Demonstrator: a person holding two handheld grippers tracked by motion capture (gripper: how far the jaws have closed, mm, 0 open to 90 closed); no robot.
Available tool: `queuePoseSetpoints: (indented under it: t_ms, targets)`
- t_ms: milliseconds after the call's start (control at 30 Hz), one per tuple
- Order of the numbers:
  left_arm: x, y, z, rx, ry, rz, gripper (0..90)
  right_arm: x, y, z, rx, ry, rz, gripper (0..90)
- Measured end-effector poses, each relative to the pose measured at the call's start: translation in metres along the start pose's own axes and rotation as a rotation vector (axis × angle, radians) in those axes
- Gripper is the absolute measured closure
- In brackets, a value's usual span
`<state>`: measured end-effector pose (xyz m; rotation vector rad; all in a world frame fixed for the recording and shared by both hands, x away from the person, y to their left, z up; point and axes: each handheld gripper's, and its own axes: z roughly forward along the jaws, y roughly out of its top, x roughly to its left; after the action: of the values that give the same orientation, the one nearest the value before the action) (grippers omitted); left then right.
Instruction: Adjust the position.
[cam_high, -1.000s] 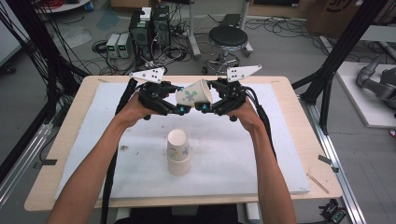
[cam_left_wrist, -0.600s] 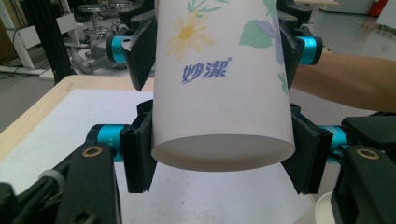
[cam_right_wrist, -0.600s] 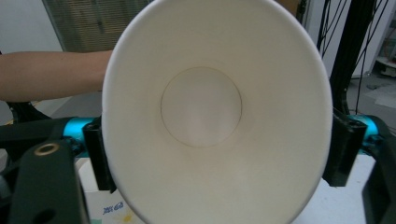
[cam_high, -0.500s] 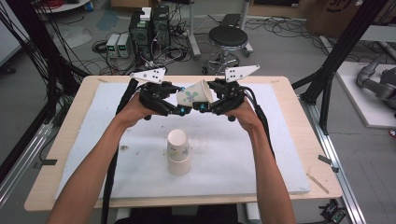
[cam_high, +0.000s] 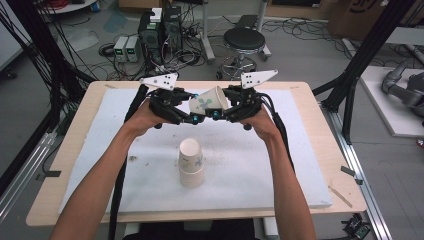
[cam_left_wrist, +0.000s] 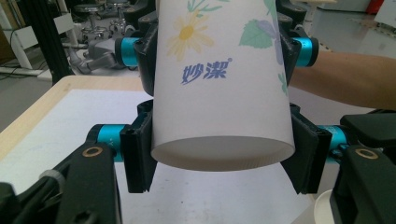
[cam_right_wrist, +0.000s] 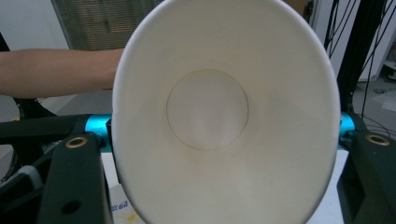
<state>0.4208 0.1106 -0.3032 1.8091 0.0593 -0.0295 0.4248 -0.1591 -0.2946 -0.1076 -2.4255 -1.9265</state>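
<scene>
While both grippers clasp one paper cup (cam_high: 209, 103), another stack (cam_high: 191, 163) stands — two cups.

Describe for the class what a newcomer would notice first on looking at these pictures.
First, the flowered paper cup held on its side above the far middle of the white mat, pinched from both ends. The left gripper clamps its base end, and the right gripper, whose fingers have just been closing, grips its mouth end. Next, the stack of upturned cups standing mid-mat, nearer the person.
</scene>
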Motion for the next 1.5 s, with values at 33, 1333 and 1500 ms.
queuePoseSetpoints:
  t_ms: [33,1333,1500]
  targets:
    - [0.0,0.0,0.0,0.003,0.0,0.004,37.0,0.0,0.0,0.0,0.0,0.0,-0.001,31.1]
    - [0.0,-0.004,-0.035,0.108,0.306,-0.114,2.4,-0.005,0.001,-0.018,0.042,-0.156,0.04,33.6]
    - [-0.002,-0.015,-0.052,0.11,0.415,-0.159,2.4,-0.007,0.0,-0.021,0.123,-0.236,0.054,33.6]
